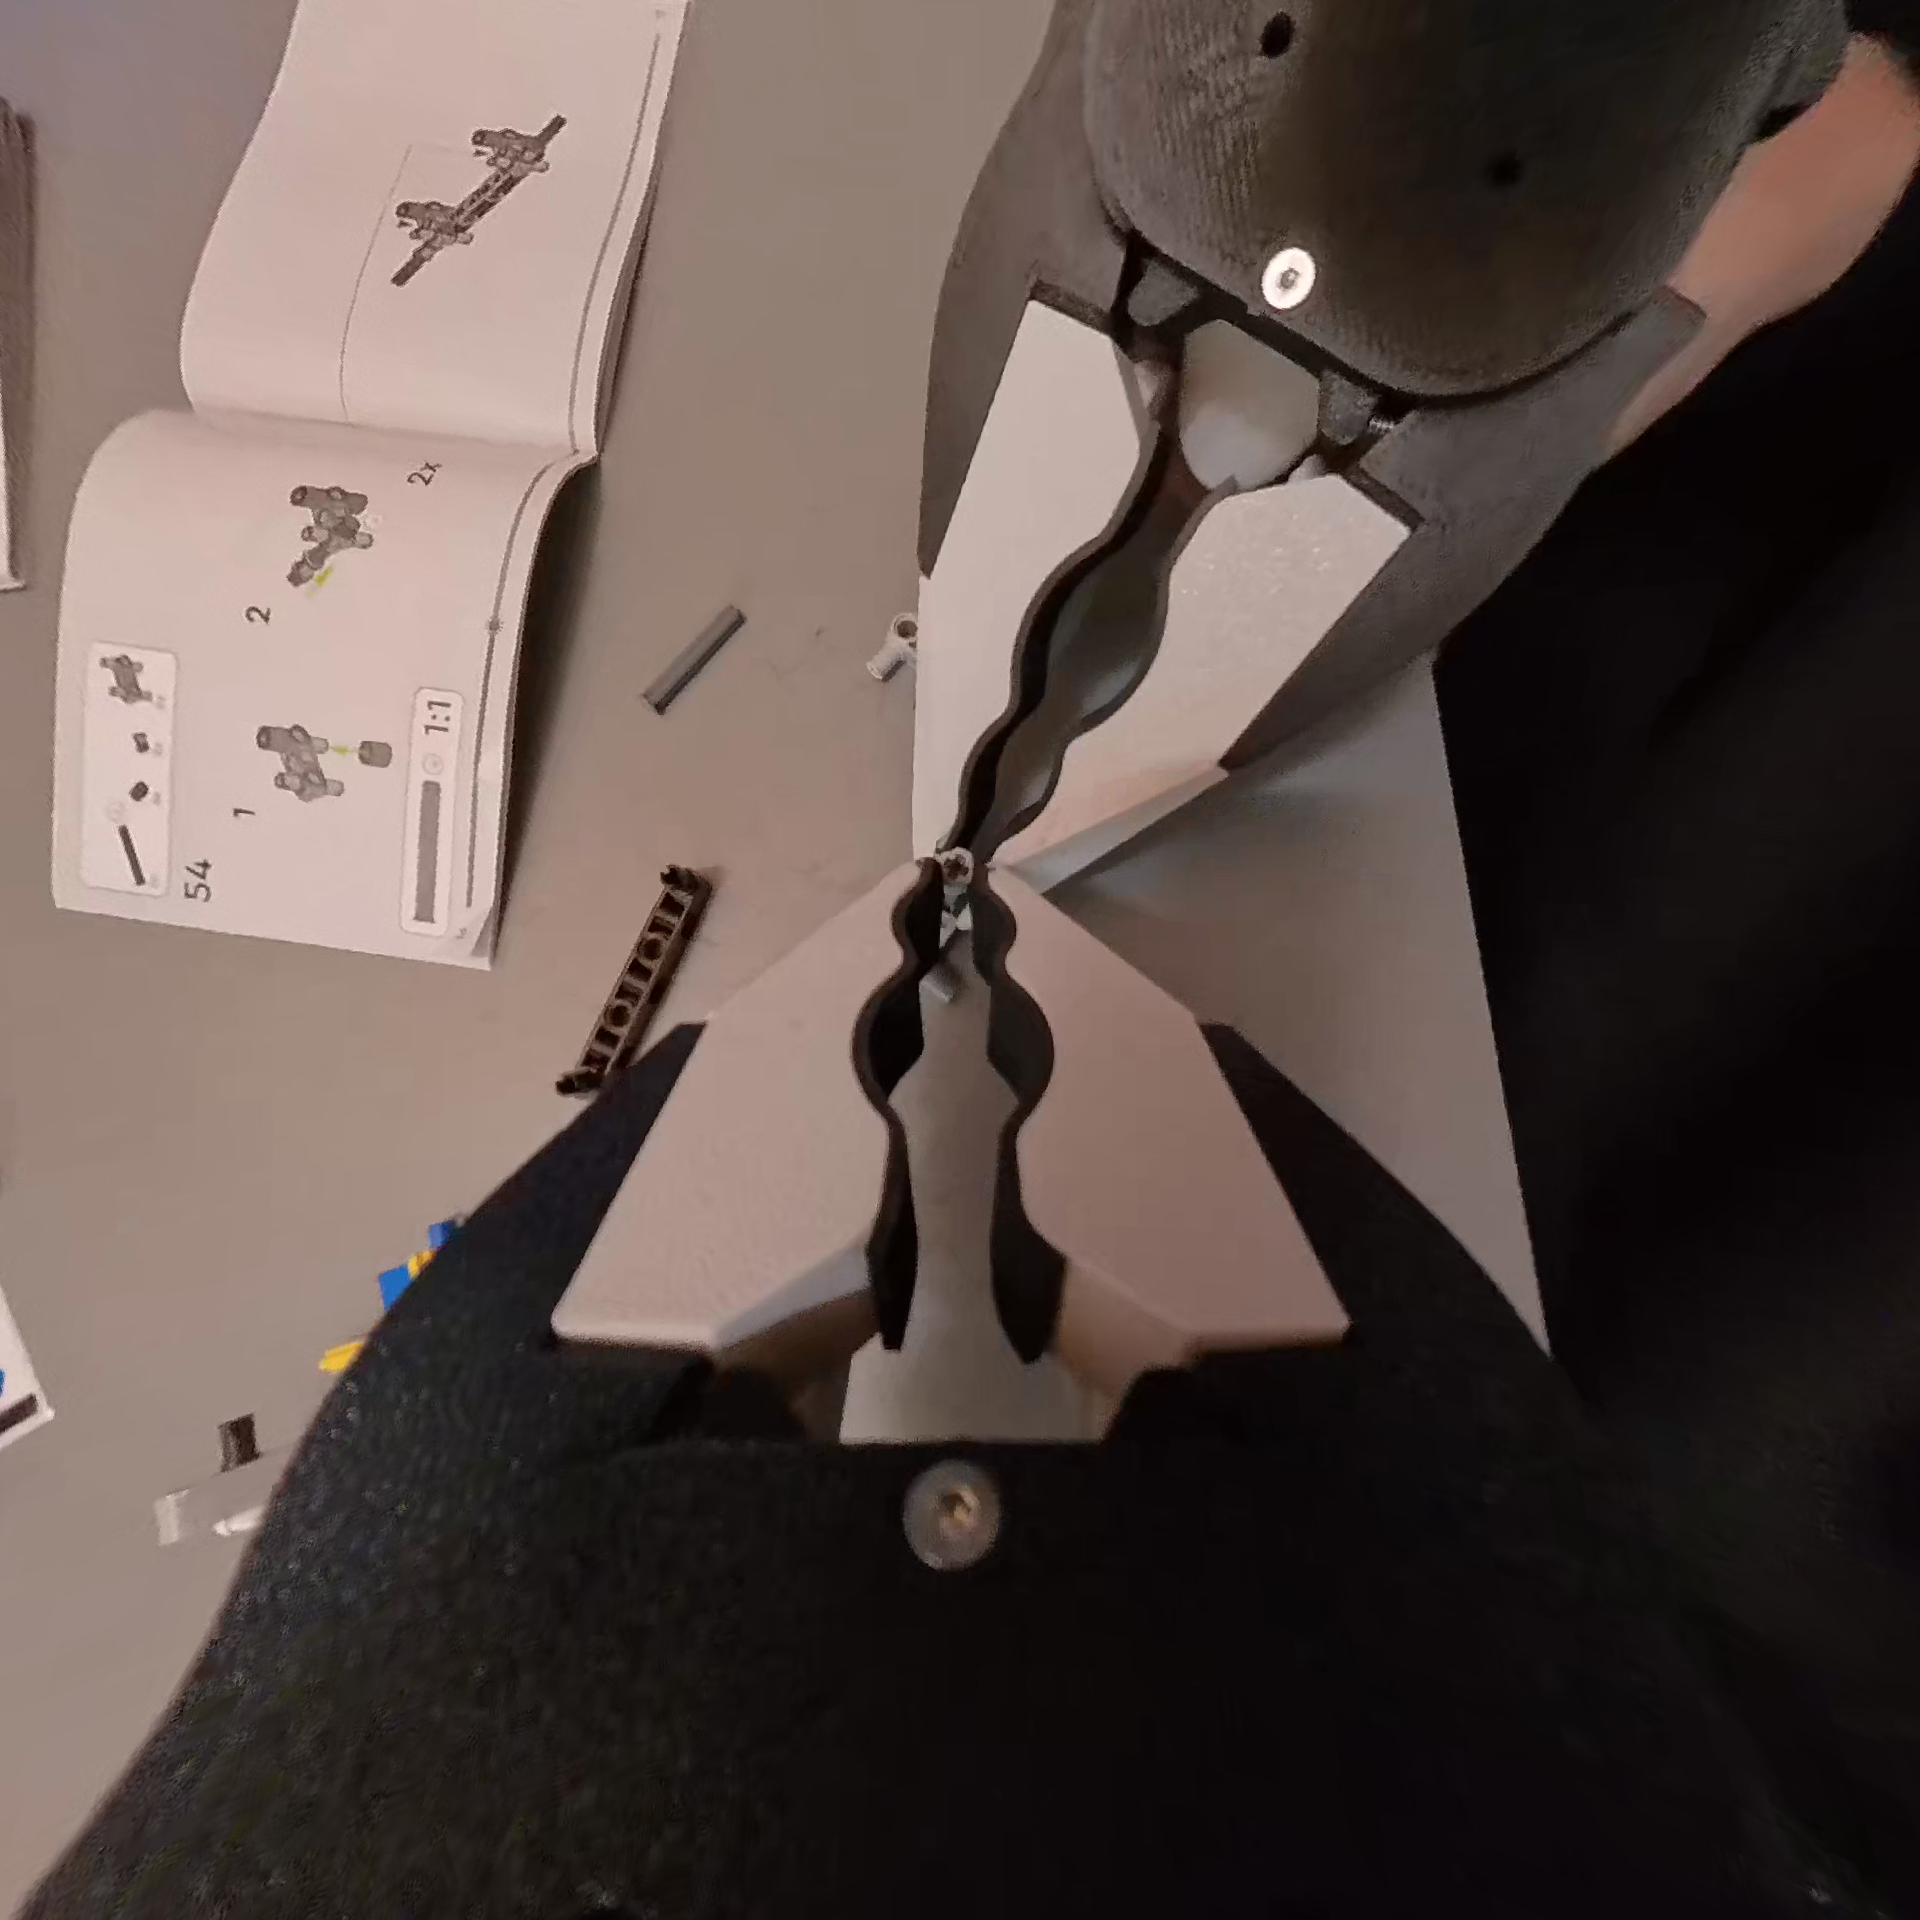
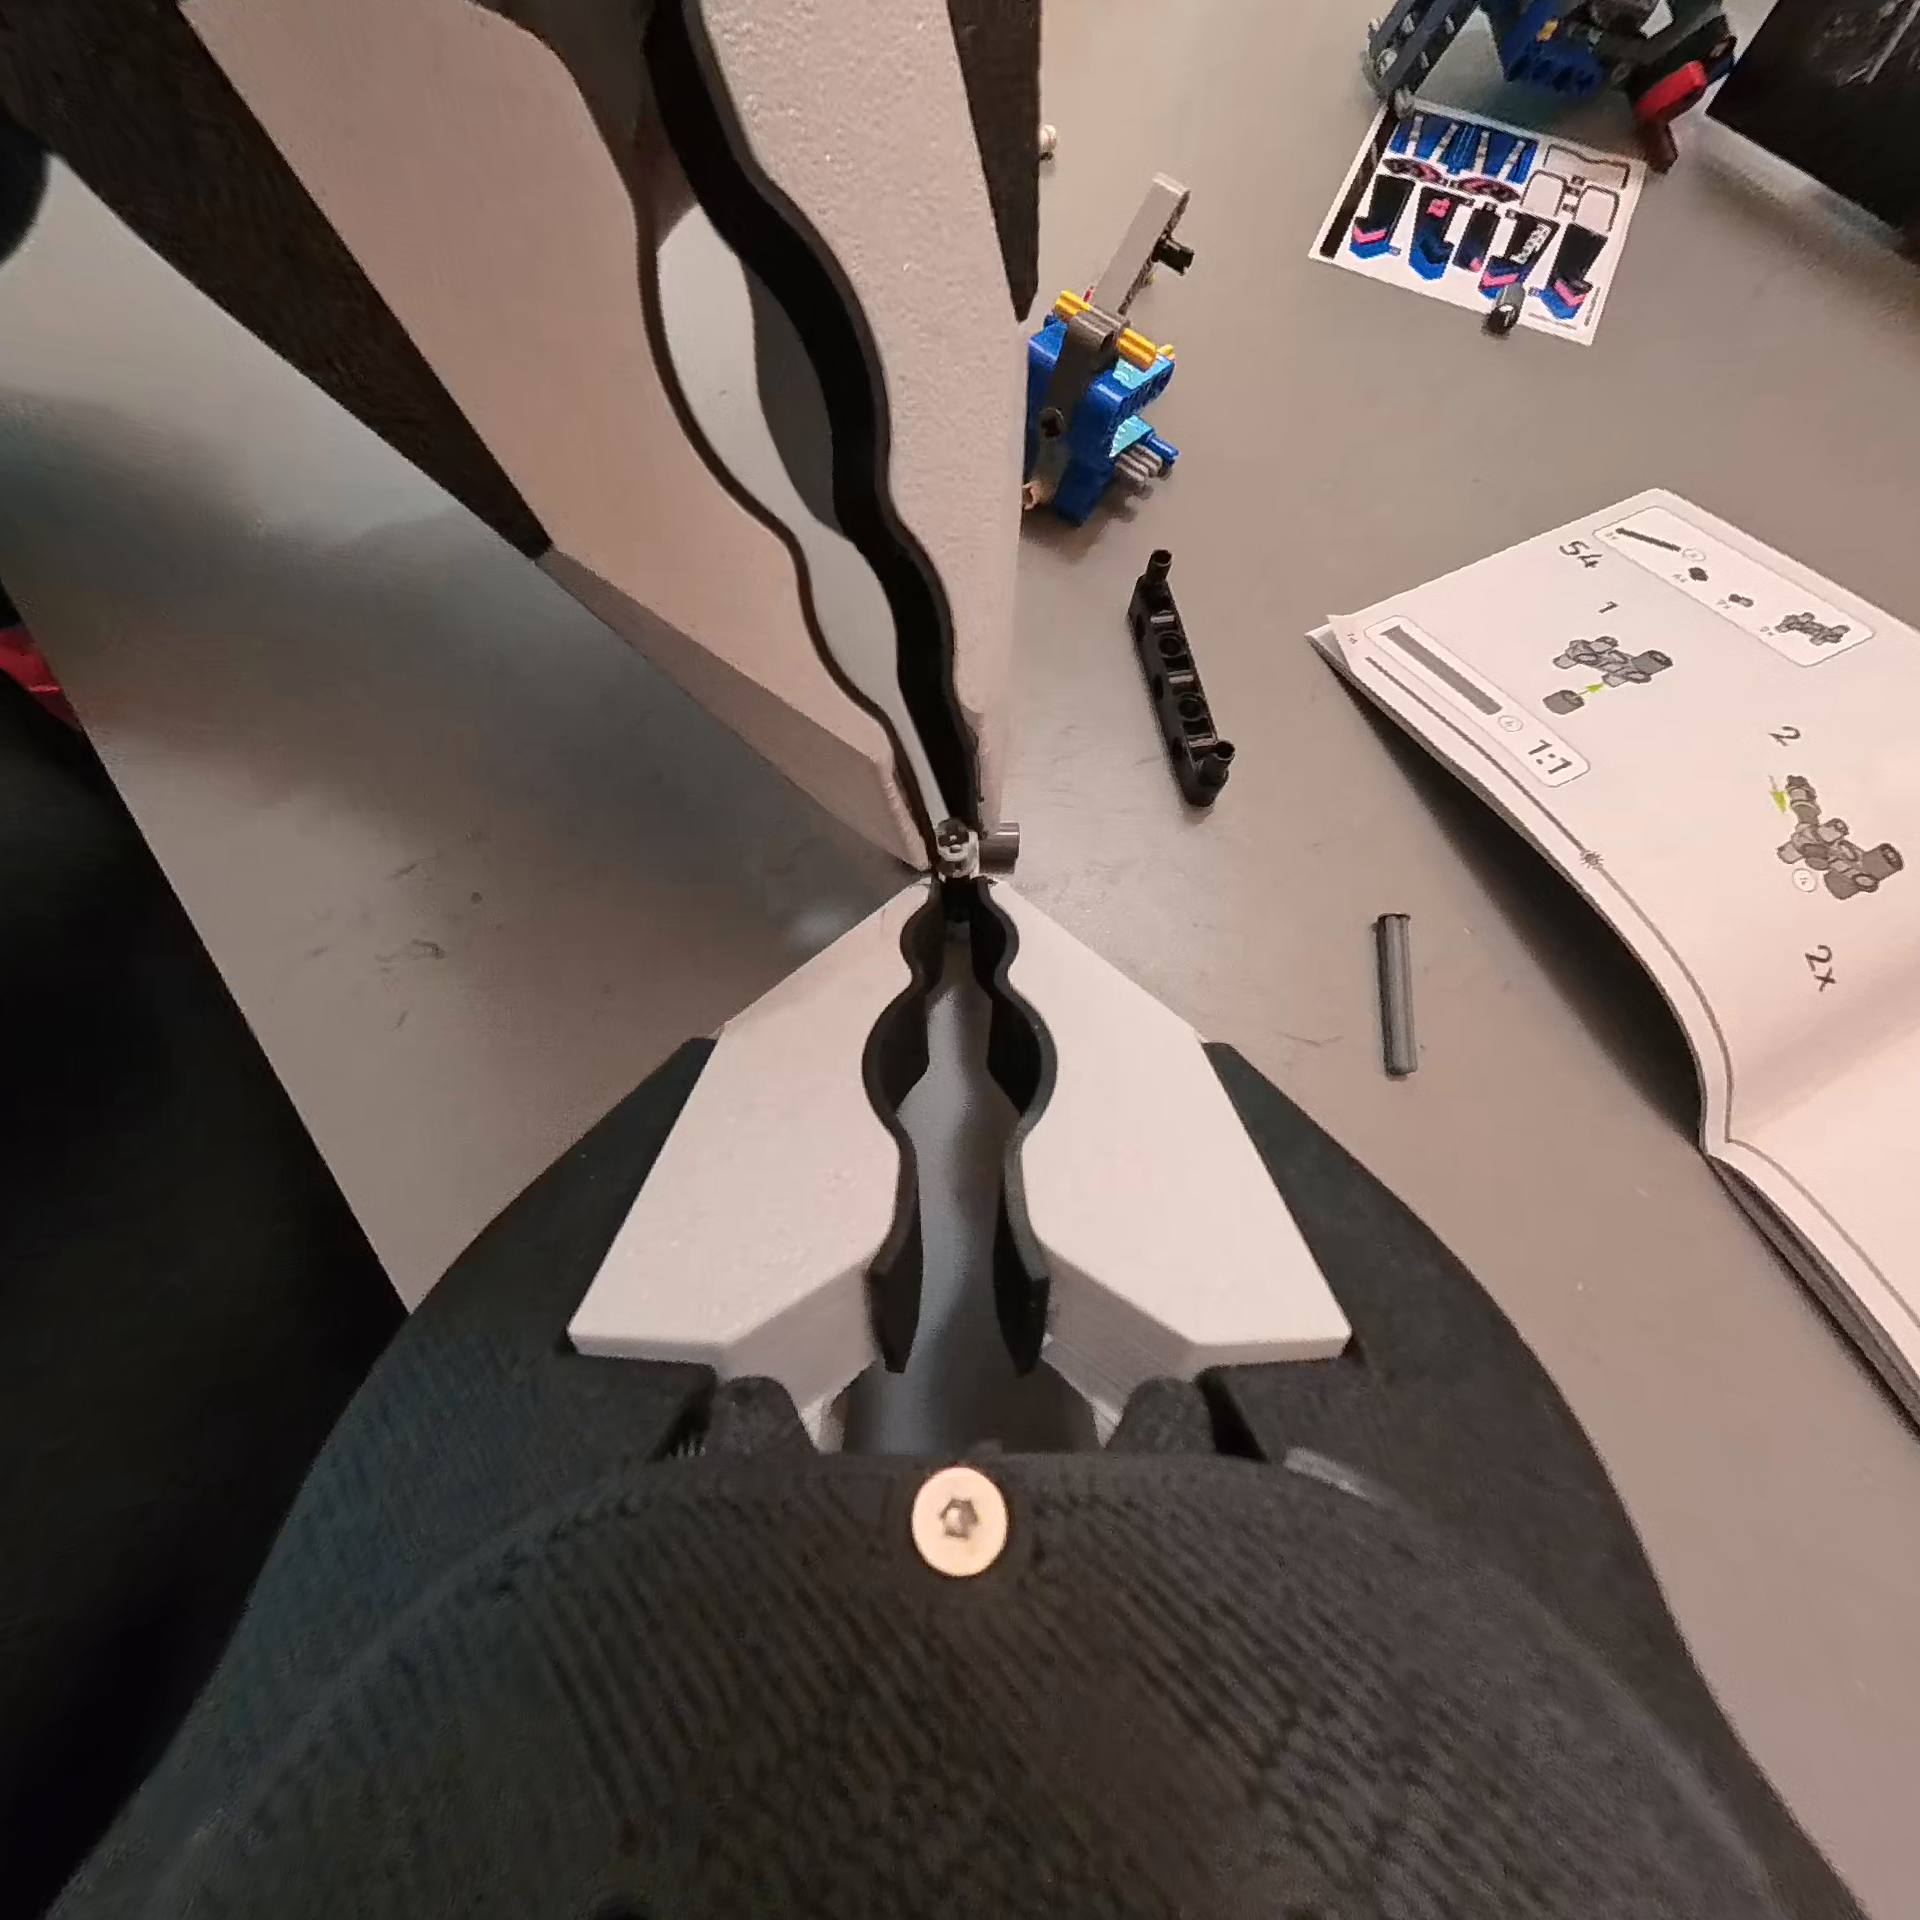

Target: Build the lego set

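Mid-join of two tiny parts, tip to tip above the grey table (image 2: 1299,935). Left gripper (image 1: 951,914) pinched narrow on a small grey connector (image 1: 943,982); right gripper (image 2: 956,904) likewise nipped on a small dark piece, shape hard to tell. Light grey pin (image 2: 954,844) at the meeting point. Next: probably a straight axial push, aligned. Unused nearby: black beam (image 2: 1179,681), grey axle (image 2: 1395,992), open manual (image 2: 1662,790), blue subassembly (image 2: 1101,416).

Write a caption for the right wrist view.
Two grippers meet tip to tip on a small grey connector beside the open booklet.
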The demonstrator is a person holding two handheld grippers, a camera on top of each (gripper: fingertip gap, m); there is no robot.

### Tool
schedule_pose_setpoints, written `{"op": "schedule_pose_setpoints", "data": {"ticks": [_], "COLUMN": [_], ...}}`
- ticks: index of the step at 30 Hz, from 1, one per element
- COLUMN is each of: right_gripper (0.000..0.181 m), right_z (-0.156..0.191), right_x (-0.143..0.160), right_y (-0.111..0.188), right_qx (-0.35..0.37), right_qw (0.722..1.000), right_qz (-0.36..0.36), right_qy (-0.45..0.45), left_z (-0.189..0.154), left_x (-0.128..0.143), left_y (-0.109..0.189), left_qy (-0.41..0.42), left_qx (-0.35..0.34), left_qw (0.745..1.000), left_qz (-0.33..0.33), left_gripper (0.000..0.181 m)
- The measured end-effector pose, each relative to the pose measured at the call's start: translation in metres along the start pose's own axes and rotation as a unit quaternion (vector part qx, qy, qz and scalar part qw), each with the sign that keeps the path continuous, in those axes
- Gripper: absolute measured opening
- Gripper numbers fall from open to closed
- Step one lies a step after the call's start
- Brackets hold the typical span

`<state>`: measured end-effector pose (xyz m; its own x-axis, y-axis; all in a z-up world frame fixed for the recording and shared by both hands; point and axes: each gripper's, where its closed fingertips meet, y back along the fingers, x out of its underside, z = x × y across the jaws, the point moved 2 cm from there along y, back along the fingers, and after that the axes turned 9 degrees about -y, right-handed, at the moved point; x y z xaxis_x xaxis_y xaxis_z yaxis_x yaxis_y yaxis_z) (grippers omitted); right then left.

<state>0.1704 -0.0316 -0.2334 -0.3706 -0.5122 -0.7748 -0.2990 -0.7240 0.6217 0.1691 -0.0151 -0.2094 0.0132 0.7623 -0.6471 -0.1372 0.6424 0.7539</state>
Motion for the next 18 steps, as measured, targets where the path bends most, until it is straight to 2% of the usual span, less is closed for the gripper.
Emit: {"op": "schedule_pose_setpoints", "data": {"ticks": [9,18], "right_gripper": [0.003,0.003], "right_z": [0.0019,0.0015], "right_x": [-0.0004,-0.0009], "right_y": [-0.0008,-0.0011], "right_qx": [-0.035,-0.051], "right_qw": [0.999,0.998], "right_qz": [0.005,0.008], "right_qy": [0.034,0.034], "left_z": [0.0008,0.0038], "left_x": [0.0017,-0.0006], "left_y": [0.0016,-0.0003], "left_qy": [-0.105,-0.203], "left_qx": [0.071,0.166], "left_qw": [0.992,0.965], "left_qz": [-0.003,0.008], "left_gripper": [0.002,0.002]}}
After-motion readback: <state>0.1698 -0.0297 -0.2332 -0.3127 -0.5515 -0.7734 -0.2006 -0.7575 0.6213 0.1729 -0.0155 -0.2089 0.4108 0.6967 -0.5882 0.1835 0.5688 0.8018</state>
